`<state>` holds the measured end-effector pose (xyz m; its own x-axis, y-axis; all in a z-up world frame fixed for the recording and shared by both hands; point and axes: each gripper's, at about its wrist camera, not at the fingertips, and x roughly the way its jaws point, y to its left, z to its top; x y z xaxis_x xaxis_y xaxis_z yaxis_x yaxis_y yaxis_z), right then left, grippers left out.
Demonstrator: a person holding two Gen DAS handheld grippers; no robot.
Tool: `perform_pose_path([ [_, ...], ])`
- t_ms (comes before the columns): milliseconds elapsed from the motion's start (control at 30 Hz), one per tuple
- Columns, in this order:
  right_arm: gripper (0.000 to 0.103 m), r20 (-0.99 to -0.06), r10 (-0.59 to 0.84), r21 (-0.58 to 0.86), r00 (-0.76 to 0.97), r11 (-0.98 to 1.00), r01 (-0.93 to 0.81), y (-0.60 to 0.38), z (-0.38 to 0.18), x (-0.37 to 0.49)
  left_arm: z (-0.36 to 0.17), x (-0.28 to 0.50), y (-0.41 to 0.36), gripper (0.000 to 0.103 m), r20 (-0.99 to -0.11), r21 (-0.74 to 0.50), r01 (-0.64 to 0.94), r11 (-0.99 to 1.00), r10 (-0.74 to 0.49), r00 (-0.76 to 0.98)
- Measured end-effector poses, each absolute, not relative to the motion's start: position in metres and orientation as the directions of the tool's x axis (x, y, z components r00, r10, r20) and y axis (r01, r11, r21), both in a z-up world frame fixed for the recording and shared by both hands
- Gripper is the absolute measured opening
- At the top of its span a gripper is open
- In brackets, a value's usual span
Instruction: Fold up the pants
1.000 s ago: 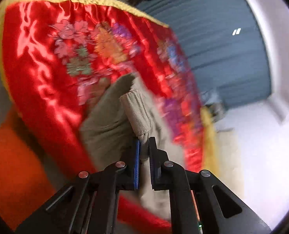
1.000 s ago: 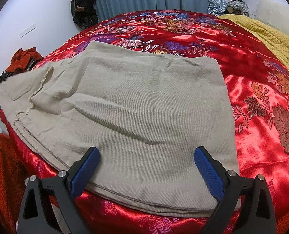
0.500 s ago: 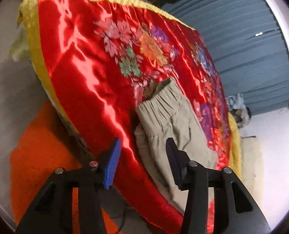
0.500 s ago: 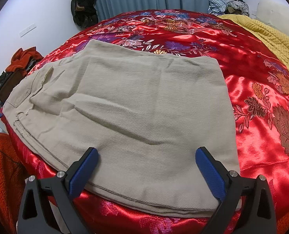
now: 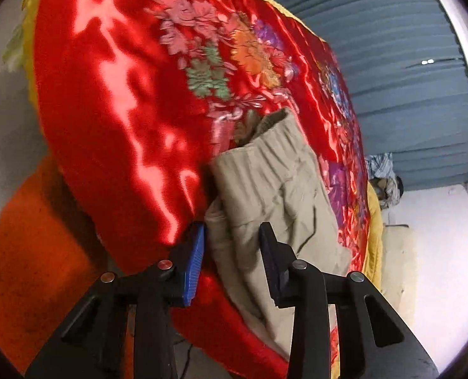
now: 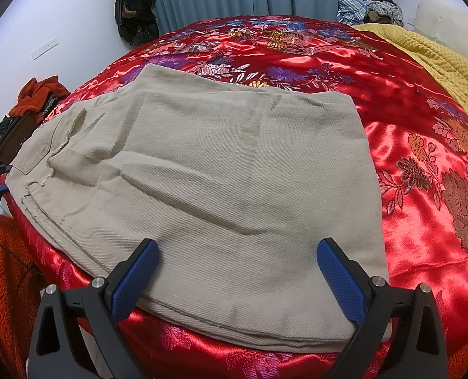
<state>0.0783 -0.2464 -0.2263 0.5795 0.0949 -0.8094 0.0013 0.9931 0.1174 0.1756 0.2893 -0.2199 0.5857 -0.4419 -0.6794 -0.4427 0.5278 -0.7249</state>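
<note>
Beige pants (image 6: pixel 221 183): folded flat on red satin bedspread (image 6: pixel 423 221). Right gripper (image 6: pixel 237 271): jaws spread wide over near hem. Left gripper (image 5: pixel 232 252): jaws apart, straddling waistband corner, gripping nothing.

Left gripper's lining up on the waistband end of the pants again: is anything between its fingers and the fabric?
Nothing visible. The left gripper is open, its fingers straddling the waistband end of the beige pants at the edge of the red bedspread. Only pants fabric shows in the gap.
</note>
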Motion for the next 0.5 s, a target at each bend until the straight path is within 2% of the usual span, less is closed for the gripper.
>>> perform_pose_path([
  [33, 0.1, -0.81, 0.095, 0.117, 0.579, 0.993, 0.001, -0.246, -0.226, 0.078, -0.216, 0.176, 0.287, 0.02, -0.683, -0.72, -0.443, 0.534, -0.431, 0.59],
  [167, 0.1, -0.809, 0.095, 0.117, 0.58, 0.993, 0.002, -0.246, -0.226, 0.078, -0.214, 0.168, 0.293, 0.016, -0.594, -0.797, -0.407, 0.445, -0.459, 0.661],
  [200, 0.1, -0.809, 0.094, 0.117, 0.58, 0.993, 0.001, -0.246, -0.227, 0.078, -0.217, 0.167, 0.292, 0.016, -0.597, -0.795, -0.409, 0.449, -0.454, 0.662],
  [267, 0.1, -0.809, 0.095, 0.118, 0.58, 0.993, 0.003, -0.246, -0.227, 0.078, -0.219, 0.169, 0.289, 0.019, -0.63, -0.766, -0.421, 0.486, -0.435, 0.644],
  [433, 0.1, -0.807, 0.093, 0.115, 0.583, 0.993, 0.001, -0.245, -0.227, 0.078, -0.22, 0.179, 0.281, 0.055, -0.626, -0.769, -0.416, 0.485, -0.439, 0.645],
  [500, 0.1, -0.808, 0.094, 0.114, 0.582, 0.994, -0.002, -0.245, -0.227, 0.079, -0.221, 0.183, 0.278, 0.057, -0.626, -0.769, -0.417, 0.485, -0.439, 0.645],
])
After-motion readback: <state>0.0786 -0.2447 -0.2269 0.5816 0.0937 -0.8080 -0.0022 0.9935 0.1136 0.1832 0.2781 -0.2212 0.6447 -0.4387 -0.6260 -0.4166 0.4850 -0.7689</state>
